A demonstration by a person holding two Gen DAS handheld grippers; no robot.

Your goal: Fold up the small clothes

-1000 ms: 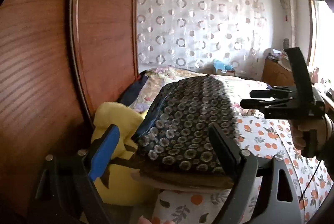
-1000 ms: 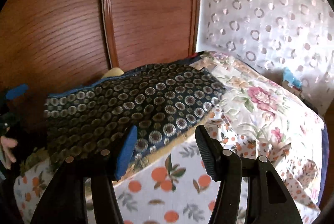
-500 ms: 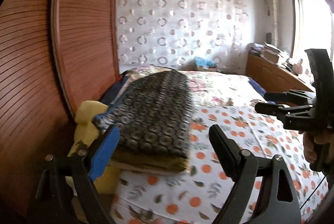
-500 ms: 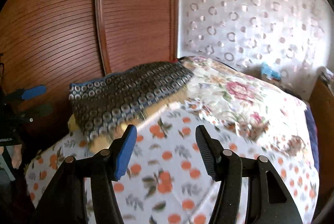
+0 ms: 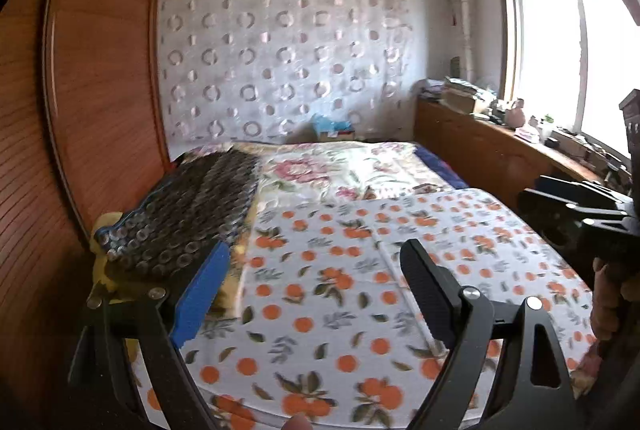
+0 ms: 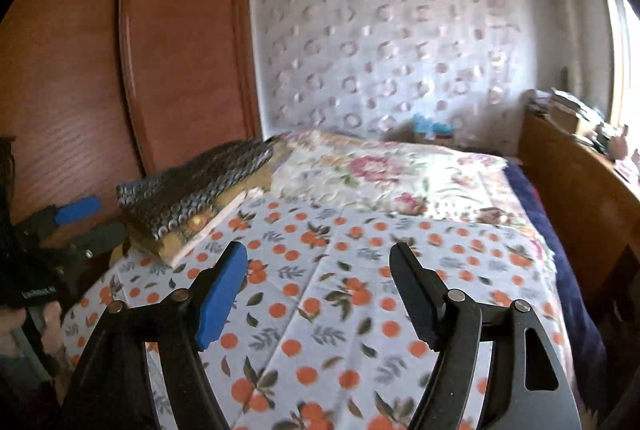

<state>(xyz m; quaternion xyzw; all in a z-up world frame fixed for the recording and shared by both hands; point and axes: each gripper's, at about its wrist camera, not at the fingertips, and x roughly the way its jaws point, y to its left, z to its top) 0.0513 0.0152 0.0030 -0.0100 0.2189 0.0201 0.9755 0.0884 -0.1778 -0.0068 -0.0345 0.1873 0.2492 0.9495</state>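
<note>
Broadly, one bed point(image 5: 420, 230) fills both views, spread with an orange-print sheet point(image 6: 340, 302) in front and a floral quilt point(image 6: 380, 169) behind. At its near left corner, against the wooden wardrobe point(image 5: 100, 69), sits one stack of folded clothes point(image 6: 192, 205): a dark ring-patterned piece point(image 5: 188, 213) on top, tan and pale layers beneath, something yellow point(image 5: 105, 222) under them, mostly hidden. Two grippers hang above the sheet. The left gripper point(image 5: 314, 270) is spread wide, gripping nothing; the right gripper point(image 6: 318, 272) likewise gapes empty. Motion blur softens the patterns, and the number of garments in the stack cannot be told.
</note>
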